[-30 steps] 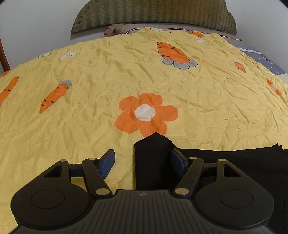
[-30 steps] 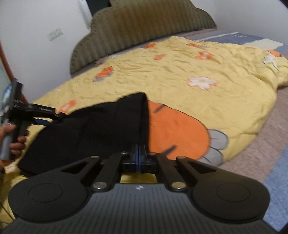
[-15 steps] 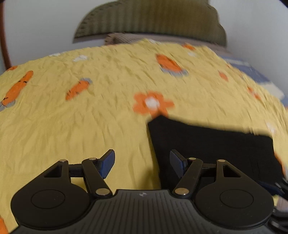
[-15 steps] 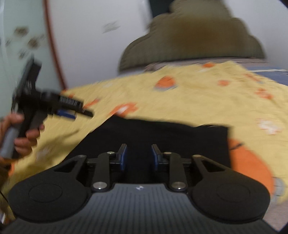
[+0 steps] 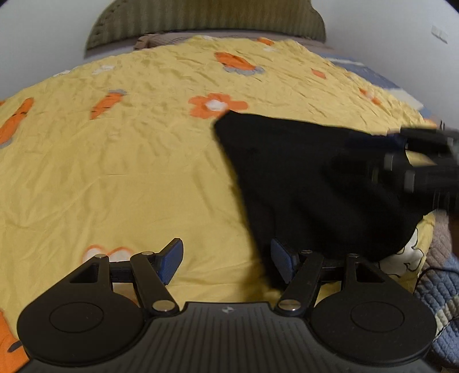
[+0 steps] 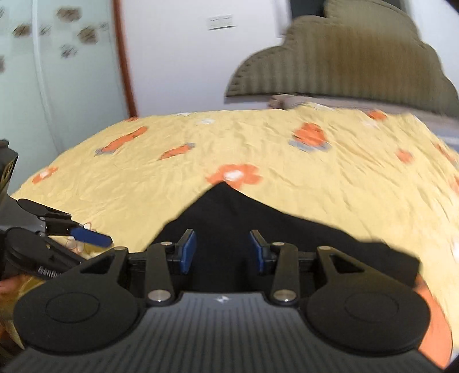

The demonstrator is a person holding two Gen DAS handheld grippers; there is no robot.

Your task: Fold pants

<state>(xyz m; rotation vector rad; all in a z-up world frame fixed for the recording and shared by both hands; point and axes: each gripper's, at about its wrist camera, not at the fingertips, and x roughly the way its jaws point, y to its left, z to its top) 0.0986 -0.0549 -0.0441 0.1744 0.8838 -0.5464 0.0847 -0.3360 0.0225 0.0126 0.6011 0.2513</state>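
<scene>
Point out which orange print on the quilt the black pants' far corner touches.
The orange flower with the white centre: the pants corner meets its edge. The carrot prints lie well apart.

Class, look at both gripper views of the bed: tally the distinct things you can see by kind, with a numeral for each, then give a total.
Grippers: 2, the left gripper and the right gripper, both open
Black pants: 1
Yellow quilt with orange prints: 1
Olive headboard: 1
Total: 5
</scene>
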